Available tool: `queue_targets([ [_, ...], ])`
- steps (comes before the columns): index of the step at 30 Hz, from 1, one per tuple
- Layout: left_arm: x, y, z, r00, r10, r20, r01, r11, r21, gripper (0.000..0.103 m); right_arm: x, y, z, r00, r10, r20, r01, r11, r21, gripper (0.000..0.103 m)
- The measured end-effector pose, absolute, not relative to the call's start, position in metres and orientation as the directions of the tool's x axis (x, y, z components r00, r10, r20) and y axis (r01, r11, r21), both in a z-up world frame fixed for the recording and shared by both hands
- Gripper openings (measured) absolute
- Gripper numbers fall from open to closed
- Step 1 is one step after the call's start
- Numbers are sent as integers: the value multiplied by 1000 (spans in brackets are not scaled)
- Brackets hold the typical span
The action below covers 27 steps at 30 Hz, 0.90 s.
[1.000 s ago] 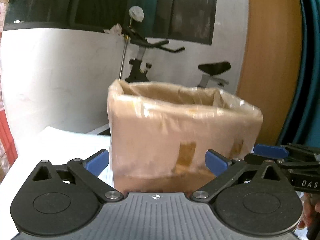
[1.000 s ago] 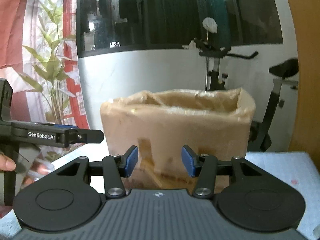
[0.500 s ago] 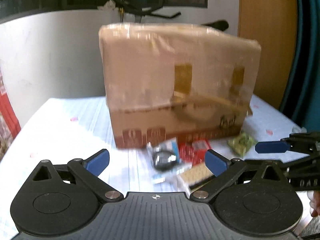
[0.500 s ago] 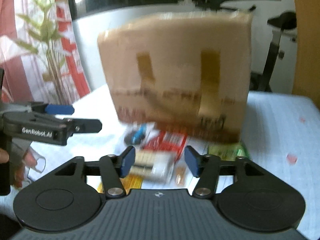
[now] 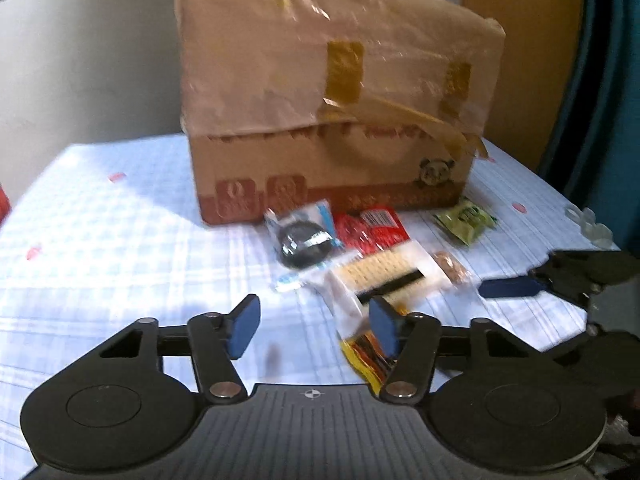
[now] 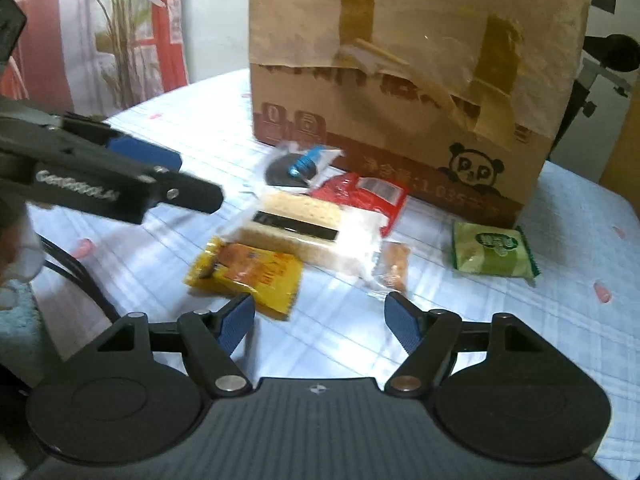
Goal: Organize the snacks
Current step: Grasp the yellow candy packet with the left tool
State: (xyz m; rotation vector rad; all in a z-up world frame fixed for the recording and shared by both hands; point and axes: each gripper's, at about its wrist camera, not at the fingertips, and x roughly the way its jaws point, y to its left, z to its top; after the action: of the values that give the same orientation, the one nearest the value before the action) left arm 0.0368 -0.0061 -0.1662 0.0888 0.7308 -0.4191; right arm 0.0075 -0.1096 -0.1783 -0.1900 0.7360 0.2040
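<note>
A tall cardboard box (image 5: 336,92) wrapped in clear film stands at the back of the table. In front of it lie loose snacks: a blue-black packet (image 5: 304,236), a red packet (image 5: 370,230), a cracker pack (image 5: 384,276), a green packet (image 5: 464,218), a small brown snack (image 5: 450,266) and a yellow packet (image 6: 248,272). My left gripper (image 5: 314,328) hovers just left of the yellow packet (image 5: 366,354), its jaws closing with only cloth between them. My right gripper (image 6: 320,320) hangs just short of the pile, its jaws opening on nothing.
A light blue checked cloth (image 5: 100,240) covers the table. A plant (image 6: 120,40) and red curtain stand beyond its left side, an exercise bike (image 6: 600,64) behind the box. Small clear plastic pieces (image 5: 588,224) lie at the right edge.
Both grippers have dropped and tipped down from the box's open top to the snacks on the table. The left jaws have narrowed and the right jaws have widened.
</note>
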Motion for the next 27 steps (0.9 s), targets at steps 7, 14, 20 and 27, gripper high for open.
queue_targets([
  [7,35,-14,-177,576,-420,-701,488,865,-117,51,14,-119,-180,731,107,-674,-213,974,-77,72],
  [14,37,-22,-177,540,-468,-699,544,828,-134,44,13,-124,-180,732,88,-676,-185,980,-73,72],
  [20,44,-24,-175,545,-479,-688,549,824,-140,40,8,-122,-179,724,95,-684,-197,978,-73,72],
  [27,49,-28,-184,501,-506,-703,560,808,-183,40,3,-113,-180,716,96,-691,-223,970,-97,72],
])
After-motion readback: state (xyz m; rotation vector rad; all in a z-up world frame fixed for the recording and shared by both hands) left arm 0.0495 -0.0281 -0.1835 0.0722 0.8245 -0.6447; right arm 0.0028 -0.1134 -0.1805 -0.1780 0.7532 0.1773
